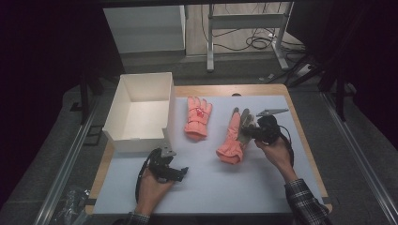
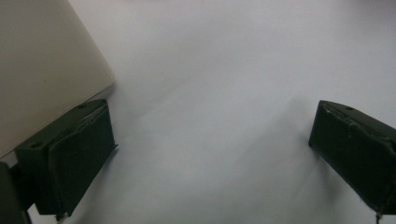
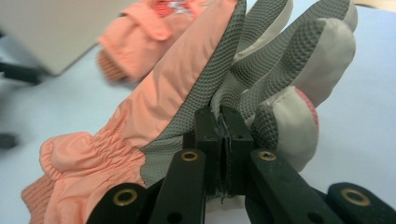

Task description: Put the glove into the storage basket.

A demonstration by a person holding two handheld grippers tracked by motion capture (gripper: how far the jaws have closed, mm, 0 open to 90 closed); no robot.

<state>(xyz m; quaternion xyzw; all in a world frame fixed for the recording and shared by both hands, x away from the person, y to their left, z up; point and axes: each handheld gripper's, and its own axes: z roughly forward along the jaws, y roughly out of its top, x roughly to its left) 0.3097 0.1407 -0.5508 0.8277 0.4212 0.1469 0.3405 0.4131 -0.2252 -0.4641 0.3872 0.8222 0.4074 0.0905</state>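
Right gripper [image 1: 251, 130] — jaws pressed together on the grey palm fabric of the near glove [image 3: 154, 116], pinching it by the base of the fingers; the glove lies right of centre on the pale mat [image 1: 211, 187], its finger end lifted, its orange cuff resting on the mat. Second orange glove [image 1: 197, 117] — flat, palm down, just beside the white box [image 1: 141, 110]. Left gripper [image 1: 180, 172] — jaws wide apart over bare mat, near the box's front corner, holding nothing.
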